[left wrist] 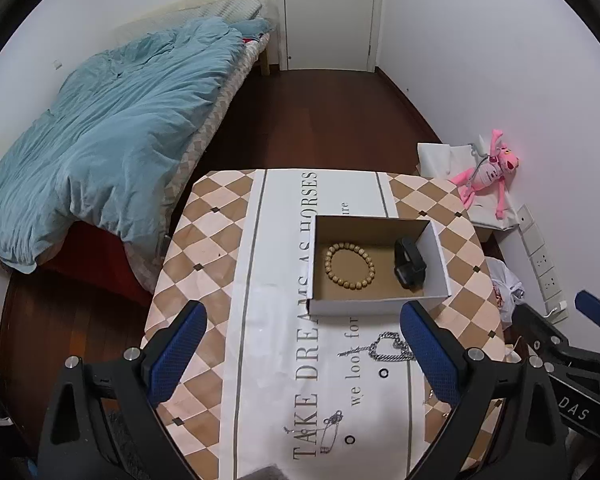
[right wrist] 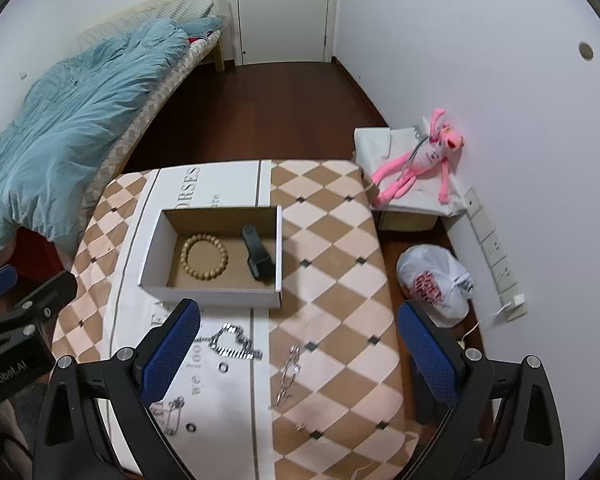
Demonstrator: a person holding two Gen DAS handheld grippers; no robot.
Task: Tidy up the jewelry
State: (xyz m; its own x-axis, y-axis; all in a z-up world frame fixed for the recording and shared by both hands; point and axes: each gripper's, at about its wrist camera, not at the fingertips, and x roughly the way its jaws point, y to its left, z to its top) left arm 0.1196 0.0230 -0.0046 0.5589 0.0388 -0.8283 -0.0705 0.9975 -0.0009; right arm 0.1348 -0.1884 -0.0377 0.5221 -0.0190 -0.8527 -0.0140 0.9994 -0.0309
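An open white cardboard box stands on the checkered table. In it lie a wooden bead bracelet and a black watch band. A silver chain lies on the cloth in front of the box. A thinner silver chain lies to its right, and a small ring nearer me. My left gripper is open and empty above the table's near side. My right gripper is open and empty above the chains.
The table has a printed white runner. A bed with a blue duvet is at the left. A pink plush toy lies on a white box at the right, with a plastic bag and a power strip on the floor.
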